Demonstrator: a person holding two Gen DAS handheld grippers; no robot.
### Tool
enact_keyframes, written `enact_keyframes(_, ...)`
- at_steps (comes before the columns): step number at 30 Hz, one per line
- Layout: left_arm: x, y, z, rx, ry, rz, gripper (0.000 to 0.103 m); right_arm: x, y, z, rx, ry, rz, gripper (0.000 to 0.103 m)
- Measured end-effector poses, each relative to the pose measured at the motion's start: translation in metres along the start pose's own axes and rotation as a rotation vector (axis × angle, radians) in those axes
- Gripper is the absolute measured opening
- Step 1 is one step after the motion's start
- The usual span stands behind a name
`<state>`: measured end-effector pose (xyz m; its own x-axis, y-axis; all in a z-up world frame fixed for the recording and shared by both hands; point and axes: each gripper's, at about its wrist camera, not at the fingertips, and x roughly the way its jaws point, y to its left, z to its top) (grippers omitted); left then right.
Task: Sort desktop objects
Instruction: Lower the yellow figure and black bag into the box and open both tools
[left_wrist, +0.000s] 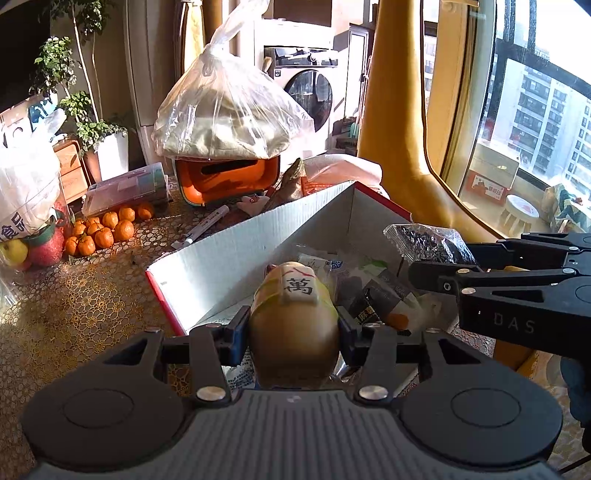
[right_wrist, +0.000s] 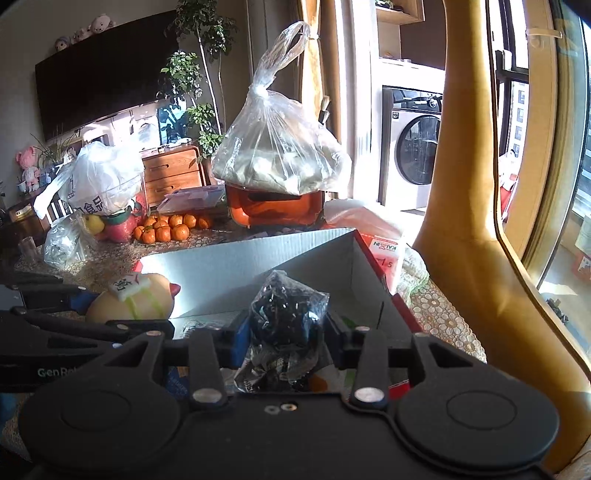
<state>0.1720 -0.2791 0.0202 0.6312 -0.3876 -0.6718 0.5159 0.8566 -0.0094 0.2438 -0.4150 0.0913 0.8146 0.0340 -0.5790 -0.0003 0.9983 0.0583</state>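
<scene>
Left claw (left_wrist: 293, 326) grips a yellow duck toy (left_wrist: 293, 317) above the open cardboard box (left_wrist: 229, 254). Right claw (right_wrist: 284, 338) grips a clear bag of dark small parts (right_wrist: 286, 314) over the same box

The right gripper (right_wrist: 286, 338) clamps a clear bag of dark bits (right_wrist: 286, 317) above the open cardboard box (right_wrist: 236, 258) near the desk's edge.
</scene>
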Motion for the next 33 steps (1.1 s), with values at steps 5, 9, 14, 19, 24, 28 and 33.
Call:
enact_keyframes(5,0.025,0.004,0.007,0.008,0.046,-0.002,0.046,0.02,-0.004,-0.001,0.003,0.029,0.0,0.041)
enact_keyframes(9,0.042,0.008,0.012,0.015,0.074,0.006,0.046,0.035,-0.007,-0.003,-0.004,0.045,-0.002,0.041)
enact_keyframes(14,0.061,0.01,0.015,0.044,0.105,0.022,0.046,0.052,-0.005,-0.006,-0.011,0.084,-0.008,0.042)
enact_keyframes(19,0.079,0.011,0.016,0.048,0.146,0.007,0.046,0.062,-0.001,-0.008,-0.027,0.114,-0.015,0.041)
enact_keyframes(24,0.092,0.013,0.018,0.038,0.182,0.009,0.046,0.067,0.0,-0.01,-0.03,0.129,-0.006,0.042)
enact_keyframes(28,0.103,0.017,0.021,0.016,0.221,0.0,0.046,0.072,0.0,-0.011,-0.033,0.155,-0.009,0.042)
enact_keyframes(33,0.112,0.019,0.024,0.008,0.249,-0.001,0.047,0.075,-0.001,-0.015,-0.038,0.176,-0.013,0.043)
